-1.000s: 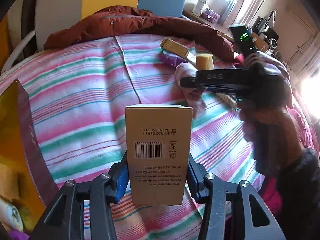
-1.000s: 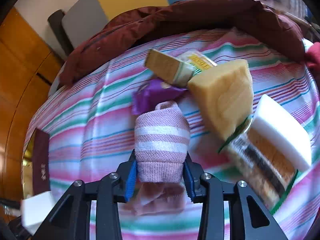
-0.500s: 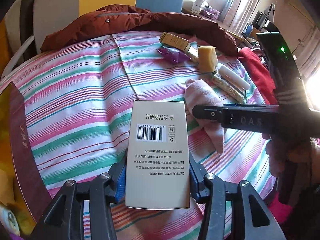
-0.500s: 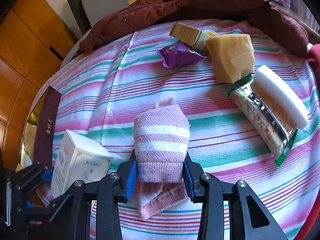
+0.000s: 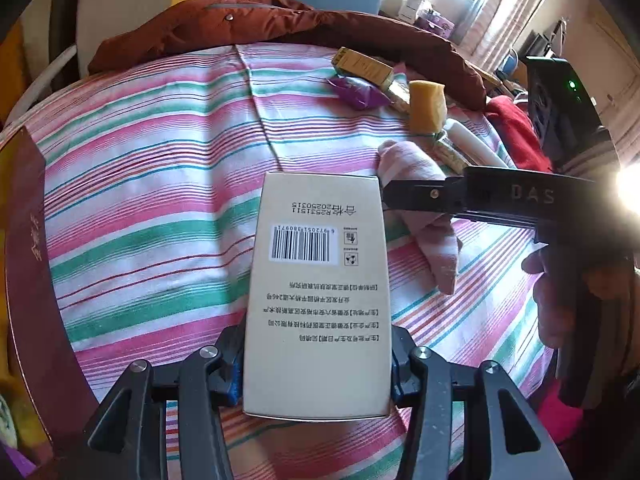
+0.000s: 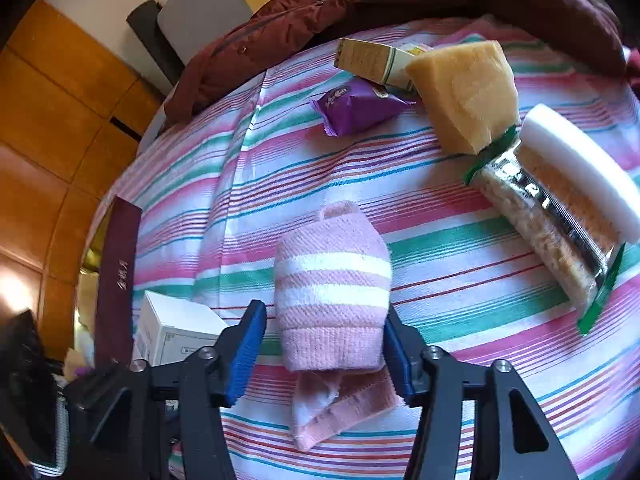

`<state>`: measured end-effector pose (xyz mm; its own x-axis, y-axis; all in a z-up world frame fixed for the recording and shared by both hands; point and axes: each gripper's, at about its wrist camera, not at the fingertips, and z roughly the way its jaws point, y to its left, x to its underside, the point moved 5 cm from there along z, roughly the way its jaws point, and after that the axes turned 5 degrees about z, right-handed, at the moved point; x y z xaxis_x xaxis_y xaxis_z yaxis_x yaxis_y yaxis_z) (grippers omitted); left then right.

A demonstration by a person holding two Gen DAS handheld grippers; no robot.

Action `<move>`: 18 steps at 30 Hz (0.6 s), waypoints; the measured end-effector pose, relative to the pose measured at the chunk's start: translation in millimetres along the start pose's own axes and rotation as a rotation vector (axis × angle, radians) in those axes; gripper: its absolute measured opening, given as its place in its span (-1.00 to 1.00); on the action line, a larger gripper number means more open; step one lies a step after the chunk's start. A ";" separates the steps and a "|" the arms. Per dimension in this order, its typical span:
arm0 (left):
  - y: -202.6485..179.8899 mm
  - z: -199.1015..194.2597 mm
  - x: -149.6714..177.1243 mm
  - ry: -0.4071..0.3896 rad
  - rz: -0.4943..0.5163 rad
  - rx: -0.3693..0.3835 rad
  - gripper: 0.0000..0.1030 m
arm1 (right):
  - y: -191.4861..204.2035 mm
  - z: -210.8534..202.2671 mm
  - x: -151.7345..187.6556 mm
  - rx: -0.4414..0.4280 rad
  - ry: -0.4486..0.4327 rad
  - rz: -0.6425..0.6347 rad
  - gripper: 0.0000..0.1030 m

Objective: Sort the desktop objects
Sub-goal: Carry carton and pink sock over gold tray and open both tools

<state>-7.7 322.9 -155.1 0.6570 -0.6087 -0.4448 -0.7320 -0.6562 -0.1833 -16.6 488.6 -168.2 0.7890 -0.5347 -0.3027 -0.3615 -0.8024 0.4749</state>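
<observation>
My left gripper (image 5: 316, 364) is shut on a cream box (image 5: 320, 292) with a barcode, held over the striped cloth (image 5: 152, 184). My right gripper (image 6: 325, 344) is open, its blue pads apart on either side of a pink striped sock (image 6: 332, 292) that lies on the cloth. The sock also shows in the left wrist view (image 5: 420, 208), under the right gripper's black body (image 5: 500, 196). The box shows in the right wrist view (image 6: 172, 328) at lower left.
A purple snack packet (image 6: 356, 106), a small carton (image 6: 372, 60), a yellow sponge (image 6: 464, 92), a cereal bar (image 6: 548, 216) and a white block (image 6: 580, 172) lie at the far right. A dark red box wall (image 5: 28, 264) stands at left. A brown jacket (image 5: 256, 28) lies behind.
My right gripper has opened and the sock now rests on the cloth between its pads. The left gripper still holds the box, now slightly closer to the sock.
</observation>
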 end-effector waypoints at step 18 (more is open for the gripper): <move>2.7 -3.0 0.5 -0.017 0.008 -0.014 -0.01 | 2.0 -3.6 3.6 0.040 -0.013 -0.016 -0.10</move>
<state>-8.8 319.6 -153.2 0.6481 -0.6061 -0.4611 -0.7344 -0.6577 -0.1678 -12.7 486.0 -165.4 0.7884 -0.5250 -0.3206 -0.3687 -0.8205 0.4368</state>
